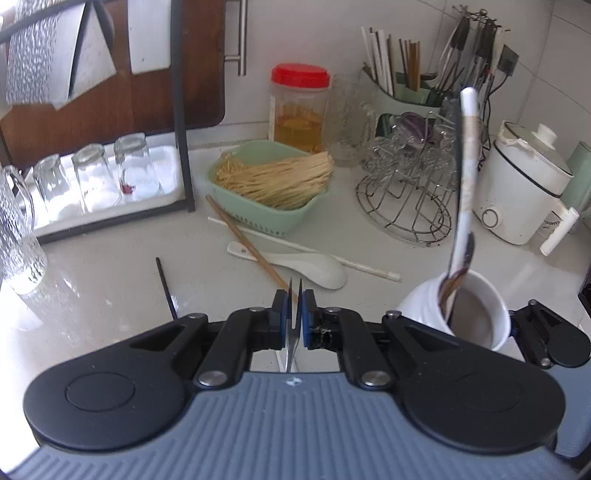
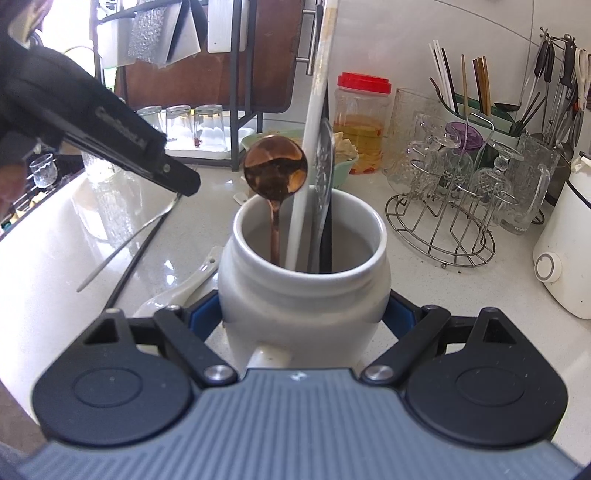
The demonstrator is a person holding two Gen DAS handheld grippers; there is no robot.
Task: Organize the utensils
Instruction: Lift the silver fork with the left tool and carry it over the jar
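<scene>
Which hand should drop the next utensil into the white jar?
Left. The left gripper is already shut on a thin metal utensil near the white jar. The right gripper is occupied, clamped around that jar.

Bright daylight from window [image 2: 74,22] (blown out), glare on countertop [image 1: 92,295]; fisheye bending at edges, slight softness.

A pale speckled counter [image 1: 110,280] bears a white ceramic spoon [image 1: 314,267], loose chopsticks [image 1: 251,240] and a green basket [image 1: 266,206]
</scene>
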